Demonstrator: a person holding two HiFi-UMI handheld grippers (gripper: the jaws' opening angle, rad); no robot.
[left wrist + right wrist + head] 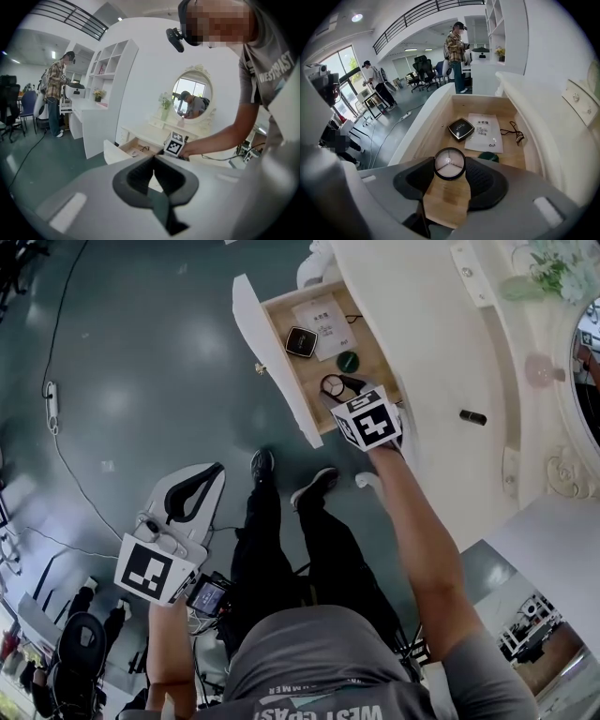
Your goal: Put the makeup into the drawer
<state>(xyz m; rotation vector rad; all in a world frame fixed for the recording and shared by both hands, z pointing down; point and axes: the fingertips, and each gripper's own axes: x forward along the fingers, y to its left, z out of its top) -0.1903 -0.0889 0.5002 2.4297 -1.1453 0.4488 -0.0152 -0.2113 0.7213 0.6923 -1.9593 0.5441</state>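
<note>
The vanity's wooden drawer [314, 381] [440, 136] stands pulled open. My right gripper [345, 388] [449, 166] hangs just above its near end, pointing steeply down, shut on a round compact with a clear lid [334, 386] [449, 164] held between its pads. Inside the drawer lie a black square compact [301, 341] [461, 128], a white sachet [323, 320] [485, 133], a small dark green round thing [348, 361] [488, 157] and a thin black wire piece [513, 131]. My left gripper [216, 468] [153, 158] is far off at the lower left, shut and empty.
A small black tube [472, 417] lies on the white vanity top [441, 362], with a round mirror [591, 362] and flowers [553, 268] behind it. The person's shoes [262, 465] stand below the drawer front. A cable and power strip [52, 399] lie on the floor at left.
</note>
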